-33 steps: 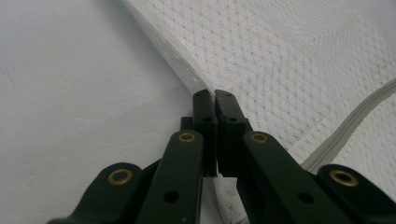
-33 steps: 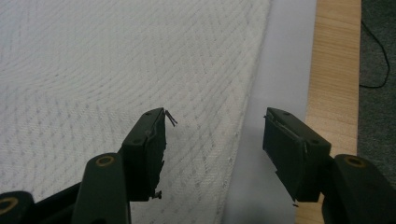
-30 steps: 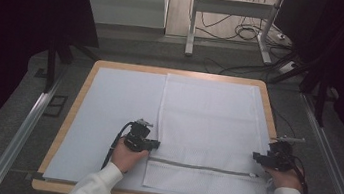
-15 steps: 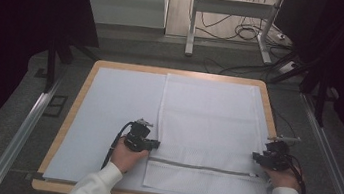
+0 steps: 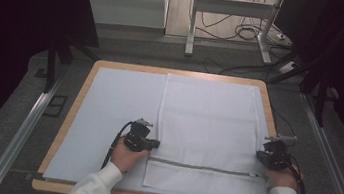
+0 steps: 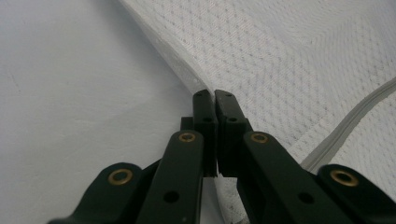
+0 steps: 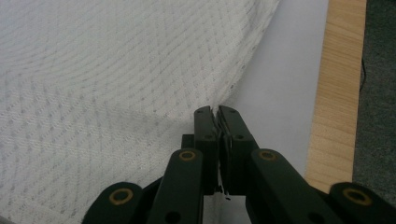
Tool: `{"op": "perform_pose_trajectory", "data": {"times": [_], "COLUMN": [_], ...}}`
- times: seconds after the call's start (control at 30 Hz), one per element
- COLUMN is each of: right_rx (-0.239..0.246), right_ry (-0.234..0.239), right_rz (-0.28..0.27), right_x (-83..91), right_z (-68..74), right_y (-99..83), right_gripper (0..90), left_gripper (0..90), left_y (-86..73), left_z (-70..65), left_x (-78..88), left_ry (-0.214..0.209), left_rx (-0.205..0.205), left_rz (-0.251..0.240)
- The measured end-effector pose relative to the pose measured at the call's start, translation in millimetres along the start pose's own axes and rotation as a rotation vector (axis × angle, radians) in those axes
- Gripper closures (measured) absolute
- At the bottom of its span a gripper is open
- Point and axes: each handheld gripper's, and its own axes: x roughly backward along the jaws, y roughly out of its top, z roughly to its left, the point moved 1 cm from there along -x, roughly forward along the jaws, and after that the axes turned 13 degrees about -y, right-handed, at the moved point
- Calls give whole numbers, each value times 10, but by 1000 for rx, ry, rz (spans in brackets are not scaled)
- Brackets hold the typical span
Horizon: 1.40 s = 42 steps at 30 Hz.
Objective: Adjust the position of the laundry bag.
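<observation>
A white mesh bag (image 5: pixel 207 122) lies flat on the right half of a white sheet (image 5: pixel 113 104), with a grey zipper (image 5: pixel 201 167) running across its near end. My left gripper (image 5: pixel 156 144) is shut on the bag's left edge just above the zipper; in the left gripper view the jaws (image 6: pixel 214 95) pinch the mesh hem (image 6: pixel 289 60). My right gripper (image 5: pixel 259 158) is at the bag's right edge. Its jaws have just been closing and now pinch the mesh (image 7: pixel 116 70) at their tips (image 7: pixel 215 110).
The sheet covers a wooden table (image 5: pixel 72 114) whose bare rim runs just right of the right gripper (image 7: pixel 338 93). Metal rails (image 5: pixel 24 128) flank the table on a grey floor. A desk frame and cables (image 5: pixel 239 30) stand behind.
The right gripper has drawn slightly in onto the bag's right edge. Both hands and the bag otherwise stay where they were.
</observation>
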Motion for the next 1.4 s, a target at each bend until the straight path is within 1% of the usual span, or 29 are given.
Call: {"op": "perform_pose_trajectory", "data": {"times": [0.17,0.2,0.27,0.47,0.5,0.57,0.6,0.63,0.67,0.83,0.9,0.97,1.0,1.13,1.4], "right_rx": [-9,-12,-19,-24,-28,-40,-37,-37,-32,-21,-20,-22,-23,-22,-18], "right_ry": [10,15,32,44,52,83,83,83,84,80,80,79,82,92,106], "right_rz": [-9,-11,-19,-29,-32,-43,-43,-41,-43,-47,-51,-52,-53,-63,-63], "right_x": [12,14,19,20,20,24,25,24,20,21,22,28,31,39,52], "right_z": [-9,-9,-5,14,19,30,35,47,54,86,92,100,104,113,160], "right_y": [-2,-2,2,8,9,10,12,15,17,28,30,28,28,37,44], "right_gripper": [862,861,863,867,867,868,868,868,868,869,870,870,871,872,872], "left_gripper": [892,892,892,894,894,894,894,893,893,894,893,893,893,894,894], "left_y": [0,0,0,-16,-19,-23,-26,-28,-29,-40,-44,-49,-53,-69,-103], "left_z": [-1,7,13,38,44,55,64,64,74,92,96,97,103,116,145], "left_x": [3,11,16,43,49,64,74,77,90,110,124,137,150,189,273], "left_ry": [2,3,4,3,3,4,3,4,4,7,6,7,8,10,11], "left_rx": [-1,-7,-1,5,6,10,9,17,12,16,15,21,16,20,25], "left_rz": [1,8,2,-3,-4,-6,-6,-15,-10,-12,-11,-21,-15,-24,-32]}}
